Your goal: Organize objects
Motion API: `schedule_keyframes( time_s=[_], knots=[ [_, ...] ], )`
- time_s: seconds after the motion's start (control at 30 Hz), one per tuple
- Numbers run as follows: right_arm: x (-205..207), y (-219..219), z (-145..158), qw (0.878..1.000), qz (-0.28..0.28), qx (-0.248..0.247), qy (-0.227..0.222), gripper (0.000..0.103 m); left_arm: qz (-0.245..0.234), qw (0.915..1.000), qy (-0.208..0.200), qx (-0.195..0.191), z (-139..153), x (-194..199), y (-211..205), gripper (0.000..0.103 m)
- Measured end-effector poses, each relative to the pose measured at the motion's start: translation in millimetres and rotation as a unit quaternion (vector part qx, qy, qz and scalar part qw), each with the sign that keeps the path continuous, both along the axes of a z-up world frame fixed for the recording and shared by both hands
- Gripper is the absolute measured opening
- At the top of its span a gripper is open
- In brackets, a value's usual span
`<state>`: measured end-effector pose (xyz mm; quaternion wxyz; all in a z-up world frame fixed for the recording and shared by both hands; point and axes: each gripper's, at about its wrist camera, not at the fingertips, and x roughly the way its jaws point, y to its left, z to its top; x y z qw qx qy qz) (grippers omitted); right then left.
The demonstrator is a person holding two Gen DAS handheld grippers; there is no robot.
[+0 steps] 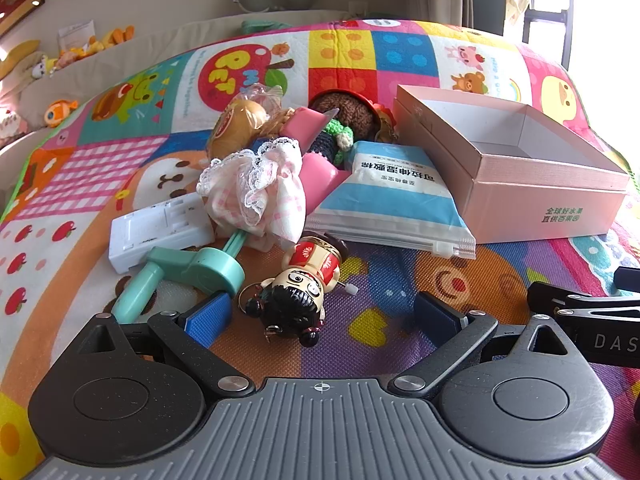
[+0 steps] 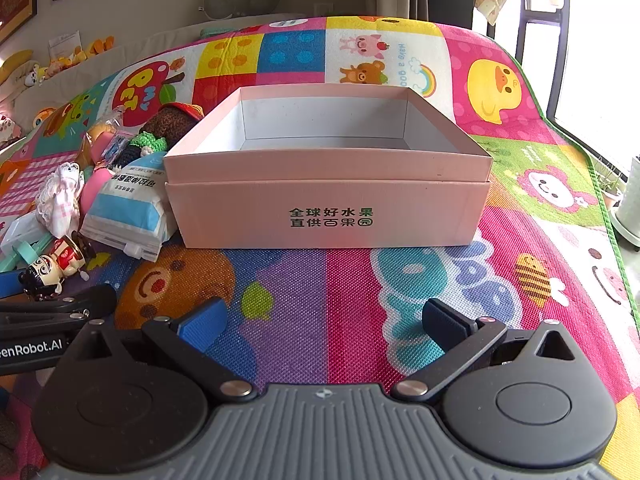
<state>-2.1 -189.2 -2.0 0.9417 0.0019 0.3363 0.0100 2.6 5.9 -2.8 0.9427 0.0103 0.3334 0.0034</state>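
An empty pink cardboard box (image 2: pixel 328 196) stands on the colourful play mat, straight ahead of my right gripper (image 2: pixel 324 322), which is open and holds nothing. In the left wrist view the pink box (image 1: pixel 512 184) is at the right, with a heap of things left of it. A wind-up doll figure (image 1: pixel 304 284) lies just beyond my left gripper (image 1: pixel 324 318), which is open with its fingers apart on either side of the doll's head. Behind lie a blue-white cotton pad pouch (image 1: pixel 388 200), a frilly pink cloth (image 1: pixel 256 188), a teal handled tool (image 1: pixel 188 272) and a white plastic case (image 1: pixel 160 232).
A wrapped bun (image 1: pixel 238 124), a pink item (image 1: pixel 316 140) and a crocheted brown toy (image 1: pixel 348 116) lie at the back of the heap. Plush toys (image 1: pixel 60 56) line the ledge at far left. The other gripper's body (image 1: pixel 592 320) shows at right. A window (image 2: pixel 600 40) is right.
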Motion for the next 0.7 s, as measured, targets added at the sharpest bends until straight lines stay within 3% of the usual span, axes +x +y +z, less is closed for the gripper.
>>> schedule_keyframes(
  time_s=[0.7],
  knots=[
    [0.7,0.5,-0.5,1.000,0.000,0.000,0.000,0.103,0.000,1.0000,0.000,0.003,-0.1,0.0,0.0,0.101]
  ],
)
